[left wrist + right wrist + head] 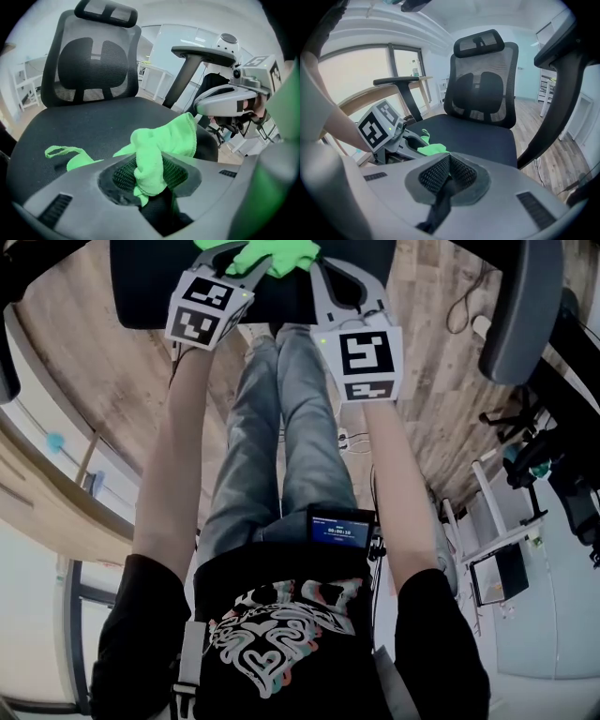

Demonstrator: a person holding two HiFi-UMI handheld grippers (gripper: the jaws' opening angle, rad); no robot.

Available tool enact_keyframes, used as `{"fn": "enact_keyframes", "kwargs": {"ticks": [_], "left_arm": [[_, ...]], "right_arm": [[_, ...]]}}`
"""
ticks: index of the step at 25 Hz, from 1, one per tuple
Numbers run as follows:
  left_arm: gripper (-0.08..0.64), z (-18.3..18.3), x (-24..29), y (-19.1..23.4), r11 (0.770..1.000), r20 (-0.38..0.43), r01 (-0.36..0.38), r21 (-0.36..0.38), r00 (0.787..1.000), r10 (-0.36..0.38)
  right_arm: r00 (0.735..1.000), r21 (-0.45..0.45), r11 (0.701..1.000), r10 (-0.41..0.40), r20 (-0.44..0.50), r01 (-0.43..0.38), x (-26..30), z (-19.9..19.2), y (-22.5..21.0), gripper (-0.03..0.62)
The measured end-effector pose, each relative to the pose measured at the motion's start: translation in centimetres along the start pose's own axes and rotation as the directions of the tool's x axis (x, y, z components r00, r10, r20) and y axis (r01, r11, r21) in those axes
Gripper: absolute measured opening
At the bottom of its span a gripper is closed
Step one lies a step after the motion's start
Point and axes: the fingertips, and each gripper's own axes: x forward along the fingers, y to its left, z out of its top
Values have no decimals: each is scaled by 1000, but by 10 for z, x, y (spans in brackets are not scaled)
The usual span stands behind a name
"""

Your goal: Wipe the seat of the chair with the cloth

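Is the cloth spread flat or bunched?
Bunched: the green microfibre cloth is clamped crumpled in the left hand-held gripper, a corner trailing on the black chair seat.

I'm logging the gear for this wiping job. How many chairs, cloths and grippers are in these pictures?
chair: 1
cloth, green: 1
grippers: 2, the left gripper shut on the cloth, the right gripper shut on nothing
total: 4

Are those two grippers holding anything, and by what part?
The left gripper pinches the green cloth at a bunched fold; the right gripper is shut on nothing.
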Motion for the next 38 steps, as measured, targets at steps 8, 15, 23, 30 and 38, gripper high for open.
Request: {"fn": "enact_keyframes", "kwargs": {"ticks": [8, 15, 23, 30, 38], "left_arm": [[135, -21, -29, 26, 998, -42, -56, 39, 997, 58], [135, -37, -54, 60, 988, -61, -146, 41, 987, 148], [135, -52, -85, 86, 970, -57, -241, -13, 969, 240], [135, -64, -102, 96, 959, -52, -280, -39, 959, 278], [135, -75, -124, 115, 930, -47, -355, -92, 935, 352]], "right_arm": [[1000, -19, 1000, 20, -8, -21, 4, -1, 11, 0], [1000, -29, 999, 25, -13, -26, 4, -5, 14, 0], [999, -42, 999, 31, -14, -31, 3, -9, 18, 0], [999, -65, 997, 51, -13, -51, 1, -12, 25, 0], [998, -67, 996, 55, -5, -55, 7, -6, 22, 0]]}}
